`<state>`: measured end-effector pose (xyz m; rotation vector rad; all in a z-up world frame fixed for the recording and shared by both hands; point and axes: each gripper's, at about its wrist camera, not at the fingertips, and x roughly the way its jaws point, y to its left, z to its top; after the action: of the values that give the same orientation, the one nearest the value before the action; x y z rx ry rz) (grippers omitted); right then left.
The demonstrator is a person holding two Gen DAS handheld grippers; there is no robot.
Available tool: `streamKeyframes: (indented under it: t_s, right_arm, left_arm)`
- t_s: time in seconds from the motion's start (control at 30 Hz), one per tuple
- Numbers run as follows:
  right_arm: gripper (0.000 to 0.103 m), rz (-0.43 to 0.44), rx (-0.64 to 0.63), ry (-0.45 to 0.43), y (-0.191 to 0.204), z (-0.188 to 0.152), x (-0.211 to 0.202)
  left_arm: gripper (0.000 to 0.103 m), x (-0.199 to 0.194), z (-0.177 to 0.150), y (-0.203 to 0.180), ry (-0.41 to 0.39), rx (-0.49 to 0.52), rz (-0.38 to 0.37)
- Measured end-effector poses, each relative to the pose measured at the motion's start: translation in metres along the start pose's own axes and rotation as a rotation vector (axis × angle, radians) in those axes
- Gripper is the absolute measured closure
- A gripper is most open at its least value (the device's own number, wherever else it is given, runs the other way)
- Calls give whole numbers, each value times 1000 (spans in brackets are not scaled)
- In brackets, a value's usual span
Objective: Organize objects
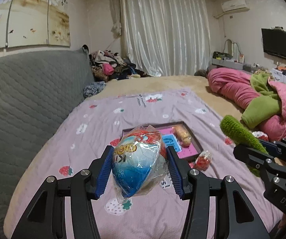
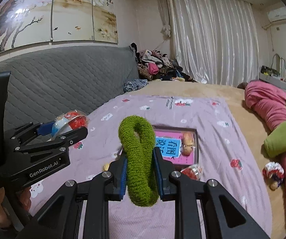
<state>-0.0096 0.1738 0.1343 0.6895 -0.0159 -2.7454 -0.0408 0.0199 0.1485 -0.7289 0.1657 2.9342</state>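
Note:
My left gripper (image 1: 139, 167) is shut on a clear snack bag (image 1: 137, 159) printed blue, white and red, held above the lilac bedspread; the bag also shows in the right wrist view (image 2: 69, 122). My right gripper (image 2: 140, 171) is shut on a fuzzy green ring (image 2: 139, 157), held upright; the ring also shows at the right of the left wrist view (image 1: 240, 133). Ahead lies a dark-framed tray (image 1: 197, 146) with a pink floor, holding a blue card (image 2: 168, 146) and a wrapped bread roll (image 2: 188, 141). A small red-and-clear packet (image 2: 191, 171) lies just beside the tray's near corner.
A grey quilted headboard (image 1: 29, 103) runs along the left. A pink and green quilt (image 1: 262, 99) is heaped on the right. A small knitted red-and-white item (image 2: 273, 172) lies by the quilt. Piled clothes (image 1: 111, 65) sit at the far end, by the curtain.

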Motion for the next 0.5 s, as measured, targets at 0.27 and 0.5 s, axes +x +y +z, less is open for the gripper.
streamKeyframes:
  t_s: [0.27,0.5]
  right_arm:
    - [79,-24,-34,-55,-1,37,-2]
    - [79,-61,-55,-91,-8,76,2]
  left_arm:
    - [48,-3,44,-6,-41,9,-22]
    - [48,4,90,0,-91,20,-28]
